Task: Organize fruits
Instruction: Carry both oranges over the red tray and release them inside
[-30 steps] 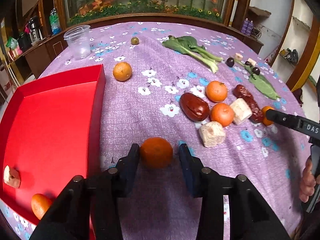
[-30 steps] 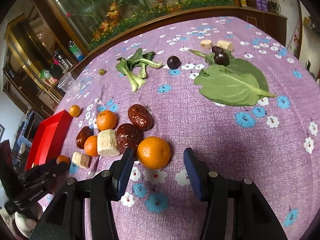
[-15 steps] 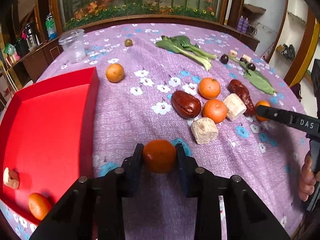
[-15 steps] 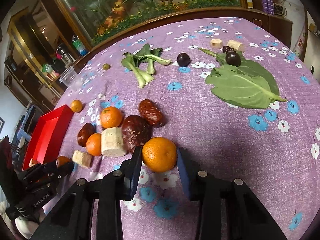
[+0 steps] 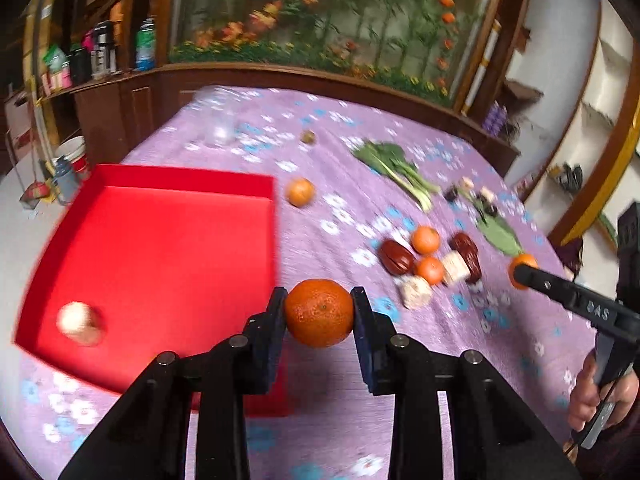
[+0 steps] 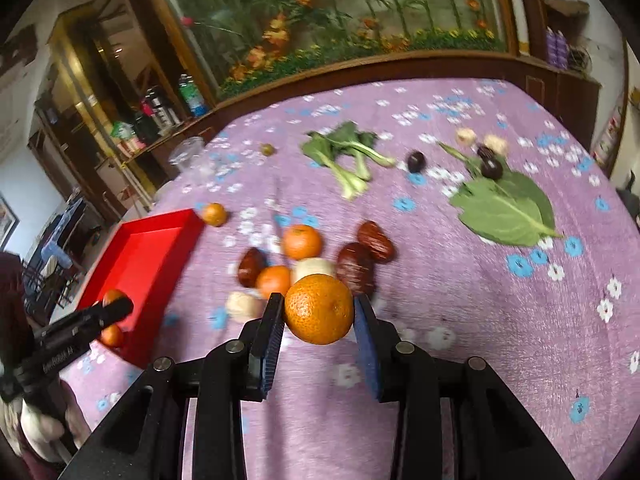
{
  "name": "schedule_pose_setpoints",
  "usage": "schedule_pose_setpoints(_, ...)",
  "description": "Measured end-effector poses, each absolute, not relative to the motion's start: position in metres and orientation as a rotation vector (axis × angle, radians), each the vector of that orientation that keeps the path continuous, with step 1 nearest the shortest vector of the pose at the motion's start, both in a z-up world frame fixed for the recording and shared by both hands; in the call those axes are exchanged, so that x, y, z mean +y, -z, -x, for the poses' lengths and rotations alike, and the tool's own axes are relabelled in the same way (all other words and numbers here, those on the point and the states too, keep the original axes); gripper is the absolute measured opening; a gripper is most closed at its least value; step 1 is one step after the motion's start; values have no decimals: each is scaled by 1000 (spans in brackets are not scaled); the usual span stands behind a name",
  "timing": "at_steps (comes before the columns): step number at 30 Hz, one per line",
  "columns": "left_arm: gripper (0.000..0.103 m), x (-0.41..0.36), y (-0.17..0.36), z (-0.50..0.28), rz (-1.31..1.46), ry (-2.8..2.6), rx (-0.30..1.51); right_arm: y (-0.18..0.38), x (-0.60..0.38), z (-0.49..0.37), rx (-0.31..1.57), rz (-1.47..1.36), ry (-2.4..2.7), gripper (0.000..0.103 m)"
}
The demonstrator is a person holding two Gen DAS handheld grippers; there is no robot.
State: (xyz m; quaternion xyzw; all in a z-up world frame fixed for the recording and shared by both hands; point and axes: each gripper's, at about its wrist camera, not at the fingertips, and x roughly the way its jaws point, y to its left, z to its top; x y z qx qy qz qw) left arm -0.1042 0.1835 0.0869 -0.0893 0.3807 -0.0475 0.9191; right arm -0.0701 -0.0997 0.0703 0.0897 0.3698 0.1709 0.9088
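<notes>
Fingers (image 5: 276,332) around 2 oranges (image 5: 319,313)

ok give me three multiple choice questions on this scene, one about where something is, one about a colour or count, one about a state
1. Where does the clear plastic cup stand?
A. inside the red tray
B. on the purple cloth beyond the tray's far end
C. on the big green leaf

2. What colour is the tray?
A. red
B. blue
C. white

3. What is the left gripper doing?
A. hanging open over nothing
B. clamped on a dark red date
C. clamped on an orange

Answers:
1 B, the right wrist view shows the cup on the flowered cloth past the tray's far end.
2 A, its floor and walls are bright red in both views.
3 C, both pads press the sides of the orange, which is clear of the cloth.
</notes>
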Motion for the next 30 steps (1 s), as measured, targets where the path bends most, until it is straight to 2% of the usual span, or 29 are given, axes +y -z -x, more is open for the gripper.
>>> schedule_pose_setpoints(11, 31, 283, -114, 108, 139, -110, 738, -102, 7, 80, 762, -120, -564, 38)
schedule_pose_setpoints(19, 31, 336, -79, 71, 261, -125, 846, -71, 127, 76, 856, 38, -699, 38)
schedule_pose_setpoints(26, 31, 358, -56, 57, 341, -127, 892, -37, 185, 60, 935, 110, -726, 39)
schedule_pose_setpoints(29, 34, 365, -52, 58, 365, -118, 897, -30, 196, 52, 947, 112, -722, 39)
schedule_pose_setpoints(30, 39, 367, -51, 58, 375, -118, 896, -30, 197, 51, 944, 116, -720, 39)
